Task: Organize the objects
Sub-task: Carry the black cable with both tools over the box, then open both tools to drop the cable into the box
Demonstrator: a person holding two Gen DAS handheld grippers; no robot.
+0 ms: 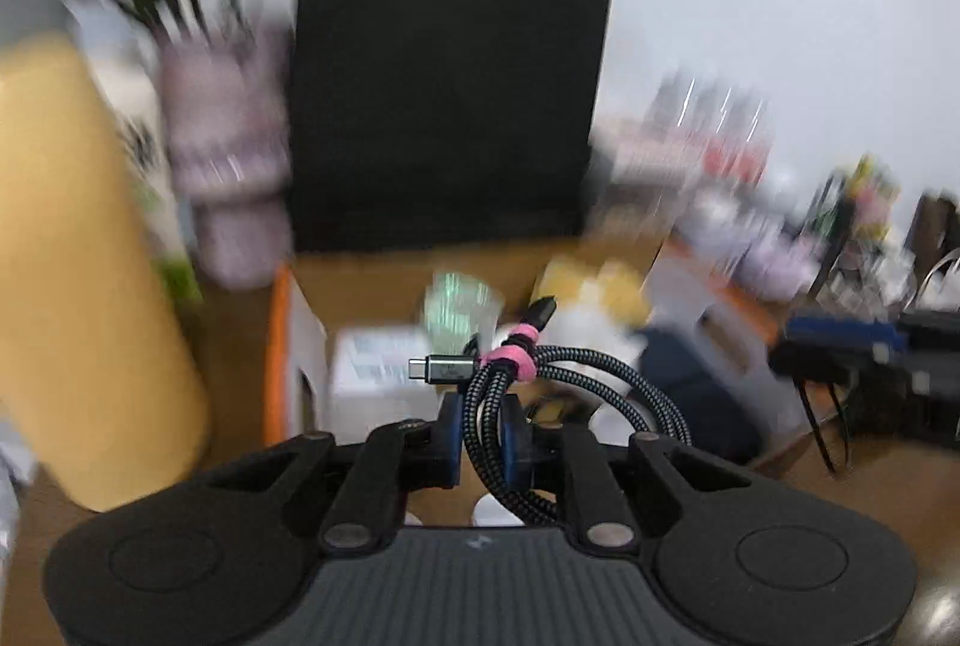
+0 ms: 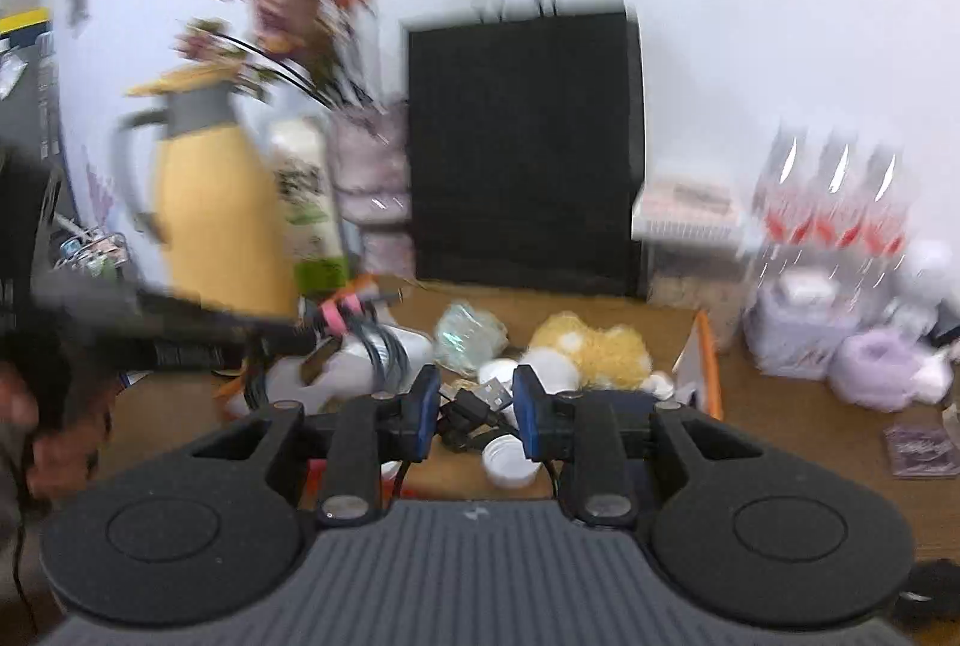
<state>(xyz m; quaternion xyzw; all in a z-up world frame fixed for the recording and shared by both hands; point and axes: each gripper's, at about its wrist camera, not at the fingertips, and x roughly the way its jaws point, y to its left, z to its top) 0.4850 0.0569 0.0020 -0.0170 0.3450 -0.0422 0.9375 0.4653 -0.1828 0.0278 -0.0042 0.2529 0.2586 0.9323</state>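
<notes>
**Cable in my left grip, over the box**

While the braided cable (image 1: 510, 406) hangs clamped in my left gripper (image 1: 483, 442), loops trailing right, plug pointing left, the box (image 1: 312, 322) lies just ahead below. My right gripper (image 2: 474, 406) looks closed on a dark cable (image 2: 474, 406).

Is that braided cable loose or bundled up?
Bundled. The braided cable is coiled into loops tied with a pink strap, and the left gripper pinches the bundle between its fingers.
</notes>
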